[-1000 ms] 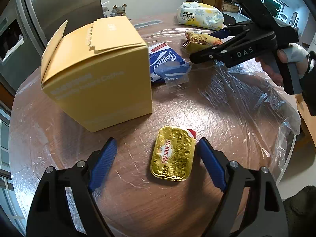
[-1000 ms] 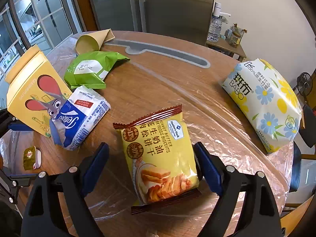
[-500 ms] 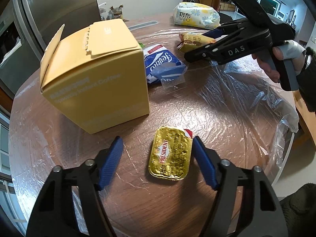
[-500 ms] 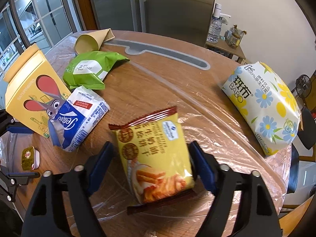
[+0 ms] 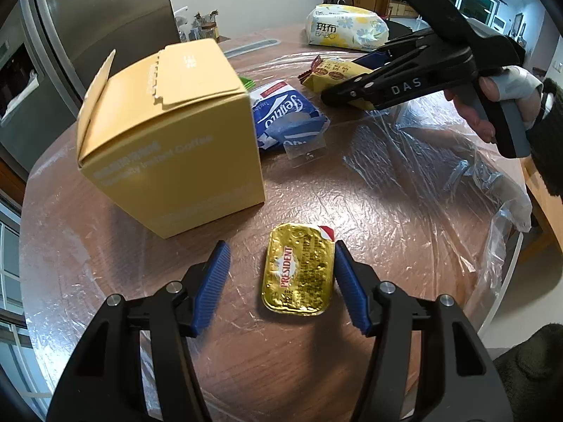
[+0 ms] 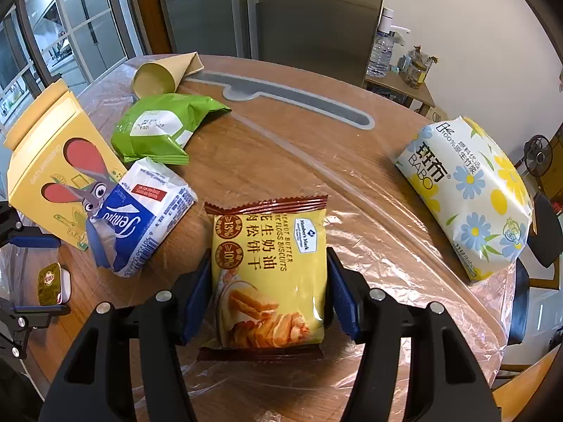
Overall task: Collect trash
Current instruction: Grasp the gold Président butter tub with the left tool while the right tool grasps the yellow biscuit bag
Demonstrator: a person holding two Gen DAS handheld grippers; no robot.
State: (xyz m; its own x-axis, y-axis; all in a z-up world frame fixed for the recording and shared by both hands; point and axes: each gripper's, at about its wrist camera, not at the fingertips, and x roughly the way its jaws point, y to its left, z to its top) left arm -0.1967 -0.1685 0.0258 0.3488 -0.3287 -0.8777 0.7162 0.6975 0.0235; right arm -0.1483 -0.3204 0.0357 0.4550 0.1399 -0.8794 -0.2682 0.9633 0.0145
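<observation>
Now the left hand-held gripper [image 5: 281, 281] closes around a foil-sealed butter tub [image 5: 298, 269], the right hand-held gripper [image 6: 269, 292] closing onto a biscuit packet [image 6: 269, 274].

Gold butter pack [image 5: 298, 270] flat; yellow biscuit packet [image 6: 269, 274] flat

Both grippers point steeply down. The left gripper [image 5: 281, 277] is closing, its right pad touching, its left pad apart. The right gripper [image 6: 269, 292] is closing, both pads pressing.
</observation>
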